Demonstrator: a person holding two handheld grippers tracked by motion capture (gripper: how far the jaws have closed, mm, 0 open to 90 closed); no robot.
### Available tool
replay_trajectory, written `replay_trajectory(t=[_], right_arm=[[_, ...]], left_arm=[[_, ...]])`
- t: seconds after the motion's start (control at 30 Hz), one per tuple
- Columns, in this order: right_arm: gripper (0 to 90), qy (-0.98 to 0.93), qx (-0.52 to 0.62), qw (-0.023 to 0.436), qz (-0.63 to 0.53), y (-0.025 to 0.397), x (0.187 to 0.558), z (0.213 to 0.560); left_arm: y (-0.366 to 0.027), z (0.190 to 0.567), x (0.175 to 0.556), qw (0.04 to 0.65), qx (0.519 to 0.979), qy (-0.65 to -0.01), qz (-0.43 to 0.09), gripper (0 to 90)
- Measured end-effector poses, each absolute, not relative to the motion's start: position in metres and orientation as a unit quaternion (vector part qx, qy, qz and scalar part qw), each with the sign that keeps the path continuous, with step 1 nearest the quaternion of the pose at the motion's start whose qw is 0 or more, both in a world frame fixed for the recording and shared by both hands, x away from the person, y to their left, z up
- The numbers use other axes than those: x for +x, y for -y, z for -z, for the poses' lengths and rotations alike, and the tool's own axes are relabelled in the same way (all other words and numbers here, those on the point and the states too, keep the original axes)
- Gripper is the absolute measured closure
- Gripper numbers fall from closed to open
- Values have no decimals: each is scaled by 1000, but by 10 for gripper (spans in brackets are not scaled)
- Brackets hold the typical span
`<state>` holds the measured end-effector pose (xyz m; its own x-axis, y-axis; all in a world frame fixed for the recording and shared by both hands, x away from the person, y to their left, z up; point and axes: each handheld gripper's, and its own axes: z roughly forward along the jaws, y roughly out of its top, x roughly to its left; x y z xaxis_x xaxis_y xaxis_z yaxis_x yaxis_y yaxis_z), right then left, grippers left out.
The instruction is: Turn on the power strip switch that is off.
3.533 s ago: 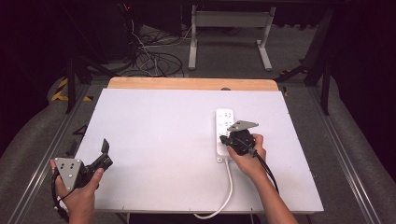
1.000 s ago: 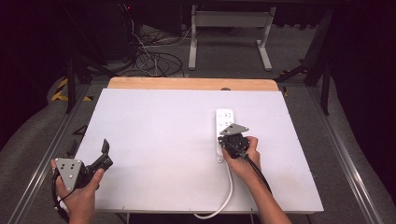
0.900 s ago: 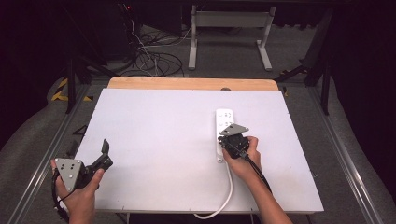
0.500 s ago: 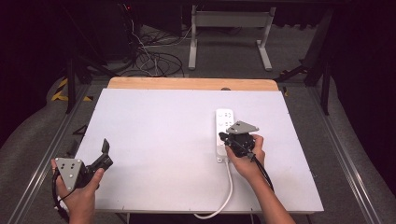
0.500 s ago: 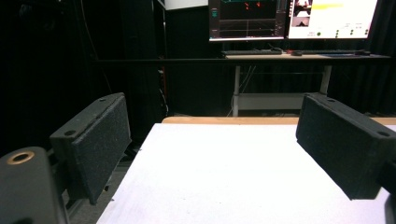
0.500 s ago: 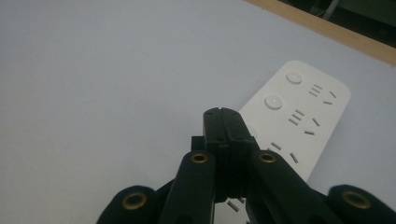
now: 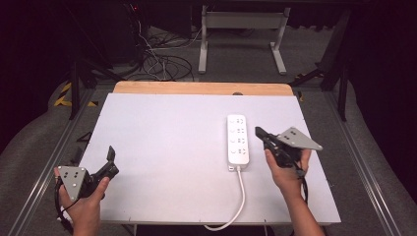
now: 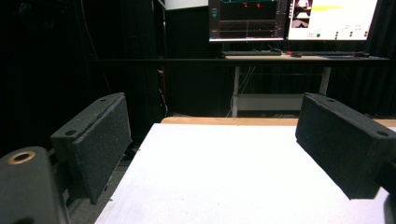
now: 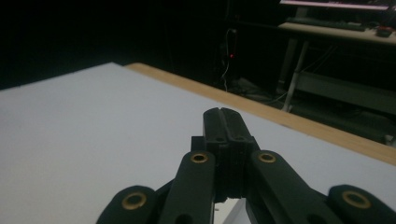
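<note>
- While the strip (image 7: pixel 237 139) lay flat on the white table (image 7: pixel 162 147), right of centre, its sockets faced up and its cord (image 7: pixel 239 194) ran back off the near edge, probably so the sockets stayed easy to reach from the person's side.
- The right gripper (image 7: pixel 259 133) sat just beside the strip's right edge, near its middle, apart from it as far as the high view showed.
- Its jaws were pressed together with nothing between them, as the right gripper view (image 9: pixel 225 117) made plain; closed tips of that kind suit a push or a nudge better than a pinch, so I judged the hand was placed to shift or square the strip, not to lift it.
- The left gripper (image 7: pixel 110 158) rested at the table's near left corner, well apart from the strip, jaws spread wide and empty (image 8: pixel 205 154).
- That spot likely kept it clear of the right hand's work while leaving it ready to brace the strip if it slid.
- Nothing else lay on the table.
</note>
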<state>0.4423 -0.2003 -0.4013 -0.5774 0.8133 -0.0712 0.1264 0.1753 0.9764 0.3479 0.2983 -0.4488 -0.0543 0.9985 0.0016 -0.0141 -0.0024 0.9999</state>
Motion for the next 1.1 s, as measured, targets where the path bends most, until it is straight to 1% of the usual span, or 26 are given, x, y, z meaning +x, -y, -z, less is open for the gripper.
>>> replay_trajectory(t=[0.2, 0.47, 0.73, 0.8, 0.9, 0.97, 1.1], right_arm=[[900, -657, 364, 328, -573, 235, 429, 397], [900, -623, 374, 366, -581, 249, 410, 398], [900, -609, 387, 371, -584, 254, 411, 404], [842, -606, 391, 372, -584, 255, 411, 406], [817, -602, 397, 374, -583, 256, 412, 409], [767, -600, 399, 376, -582, 257, 413, 410], [596, -593, 403, 389, -579, 260, 413, 412]], left_arm=[[-298, 448, 349, 491, 481, -511, -516, 107], [-297, 448, 352, 493, 482, -508, -516, 107], [-296, 448, 353, 494, 483, -508, -515, 107], [-296, 448, 353, 494, 483, -508, -515, 107], [-297, 448, 352, 494, 483, -507, -515, 107], [-297, 448, 352, 494, 482, -508, -515, 107], [-296, 448, 352, 493, 484, -507, -515, 107]])
